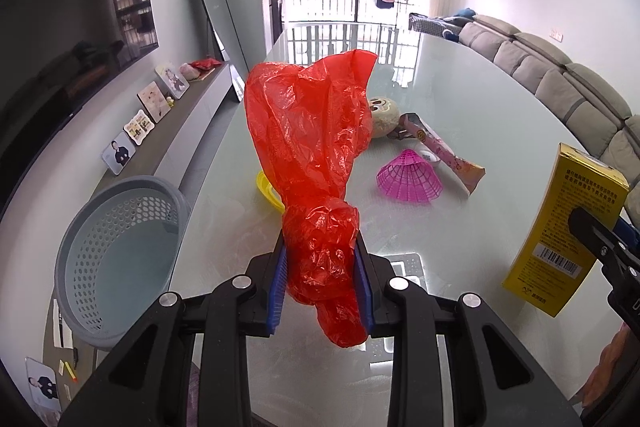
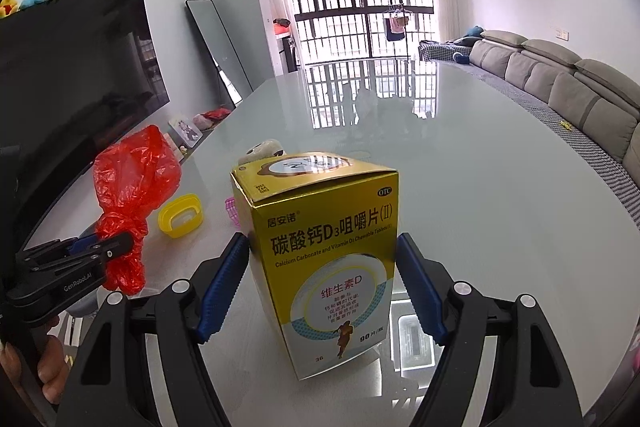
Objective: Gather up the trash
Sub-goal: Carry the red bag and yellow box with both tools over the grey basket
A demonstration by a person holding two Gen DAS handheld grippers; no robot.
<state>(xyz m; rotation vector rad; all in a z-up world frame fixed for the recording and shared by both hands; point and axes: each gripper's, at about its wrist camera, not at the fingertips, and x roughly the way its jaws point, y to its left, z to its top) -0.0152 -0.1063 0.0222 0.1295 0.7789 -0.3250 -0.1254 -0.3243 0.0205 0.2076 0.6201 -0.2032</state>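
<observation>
My left gripper [image 1: 322, 251] is shut on a crumpled red plastic bag [image 1: 312, 131] and holds it above the glass table [image 1: 460, 75]. It also shows in the right wrist view [image 2: 120, 247] with the red plastic bag [image 2: 132, 179]. My right gripper [image 2: 322, 251] is shut on a yellow medicine box [image 2: 324, 251], held upright above the table; the box shows in the left wrist view [image 1: 568, 227] at the right. A grey perforated basket [image 1: 120, 255] stands on the floor left of the table.
On the table lie a pink mesh cone [image 1: 410, 177], a pink wrapper [image 1: 444, 151], a round beige toy [image 1: 384, 117] and a yellow ring [image 2: 180, 217]. A TV [image 2: 72, 75] and low cabinet run along the left; a grey sofa [image 2: 560, 83] on the right.
</observation>
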